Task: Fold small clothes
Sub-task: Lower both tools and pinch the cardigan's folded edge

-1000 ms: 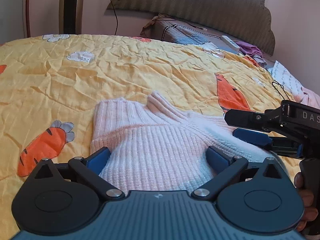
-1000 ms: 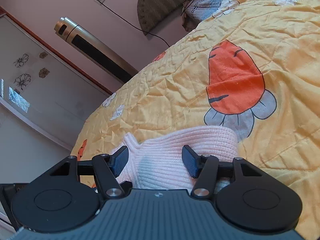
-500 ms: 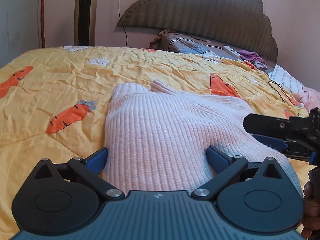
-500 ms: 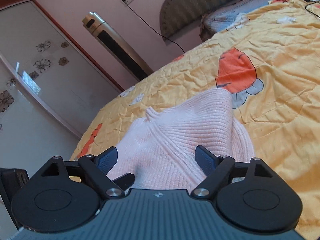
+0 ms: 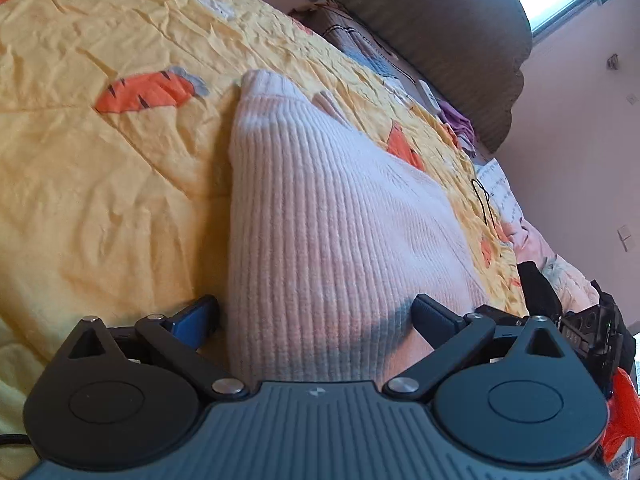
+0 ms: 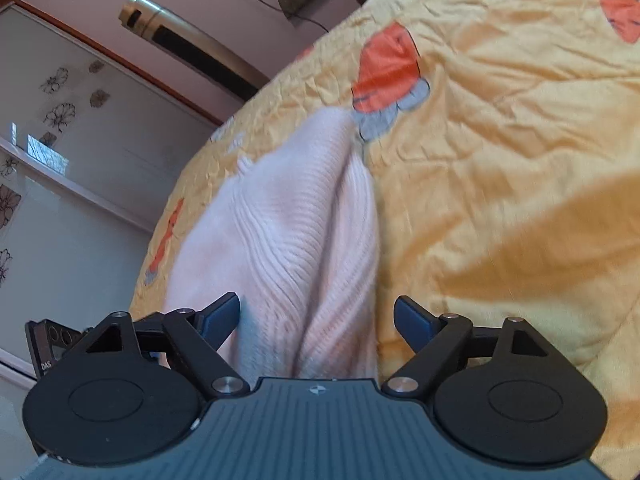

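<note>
While sweater runs lengthwise ahead | between both grippers' wide fingers | seemingly ungripped, edges blurred

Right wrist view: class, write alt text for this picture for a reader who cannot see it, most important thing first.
A pale pink ribbed sweater lies rumpled on a yellow bedspread printed with orange carrots, running away from the camera between the open fingers of the right gripper, whose pads do not press it. A tall fan stands by the wall behind.
</note>
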Demonstrator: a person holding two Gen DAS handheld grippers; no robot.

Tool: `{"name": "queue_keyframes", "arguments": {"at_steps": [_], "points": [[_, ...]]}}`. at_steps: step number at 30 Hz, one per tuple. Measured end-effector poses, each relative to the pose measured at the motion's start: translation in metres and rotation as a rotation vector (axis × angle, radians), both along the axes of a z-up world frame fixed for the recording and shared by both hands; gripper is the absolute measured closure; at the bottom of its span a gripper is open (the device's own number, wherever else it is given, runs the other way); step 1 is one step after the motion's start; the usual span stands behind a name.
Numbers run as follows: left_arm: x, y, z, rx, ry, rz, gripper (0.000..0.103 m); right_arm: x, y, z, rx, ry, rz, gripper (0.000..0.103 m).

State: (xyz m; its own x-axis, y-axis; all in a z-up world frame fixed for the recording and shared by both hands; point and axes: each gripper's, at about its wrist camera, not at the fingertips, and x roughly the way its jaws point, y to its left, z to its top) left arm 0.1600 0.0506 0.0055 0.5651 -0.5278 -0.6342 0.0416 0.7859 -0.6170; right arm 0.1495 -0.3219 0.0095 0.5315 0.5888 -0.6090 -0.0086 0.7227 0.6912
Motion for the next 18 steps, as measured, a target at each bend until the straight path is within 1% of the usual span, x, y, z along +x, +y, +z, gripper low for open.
{"name": "queue_keyframes", "arguments": {"at_steps": [1,2,4,5,6,7,9,10,11,12,14,16,18], "points": [[0.002,-0.005,0.000,0.012,-0.009,-0.006,0.000,-0.003,0.001,-0.004,0.016,-0.008,0.003,0.018],[0.005,-0.009,0.000,0.014,-0.011,-0.010,0.000,-0.004,0.001,-0.007,0.053,-0.011,0.005,0.018],[0.012,-0.018,0.001,0.026,-0.002,-0.002,0.000,0.001,0.006,-0.014,0.131,0.009,0.025,0.017],[0.013,-0.021,0.001,0.036,-0.005,0.002,0.000,0.004,0.010,-0.017,0.146,0.009,0.039,0.014],[0.014,-0.024,0.002,0.050,-0.009,0.007,0.000,0.006,0.016,-0.017,0.152,-0.010,0.052,0.012],[0.013,-0.025,0.003,0.069,-0.011,0.015,0.001,0.008,0.022,-0.016,0.152,-0.017,0.055,0.013],[0.009,-0.028,0.009,0.128,-0.030,0.014,0.015,0.012,0.032,-0.015,0.128,-0.028,0.054,0.015],[0.007,-0.029,0.013,0.142,-0.042,0.015,0.020,0.012,0.038,-0.012,0.083,-0.047,0.073,0.024],[0.006,-0.028,0.017,0.152,-0.051,0.015,0.030,0.010,0.045,-0.009,0.023,-0.062,0.093,0.035],[0.004,-0.028,0.022,0.167,-0.057,0.014,0.036,0.008,0.047,-0.006,0.010,-0.069,0.101,0.035],[0.003,-0.031,0.027,0.194,-0.057,0.009,0.038,0.004,0.046,-0.004,0.012,-0.081,0.104,0.041],[0.001,-0.032,0.030,0.215,-0.059,0.010,0.040,0.002,0.046,-0.003,0.018,-0.080,0.096,0.041],[-0.002,-0.031,0.032,0.220,-0.058,0.015,0.042,-0.003,0.047,-0.001,0.009,-0.085,0.089,0.041]]}}
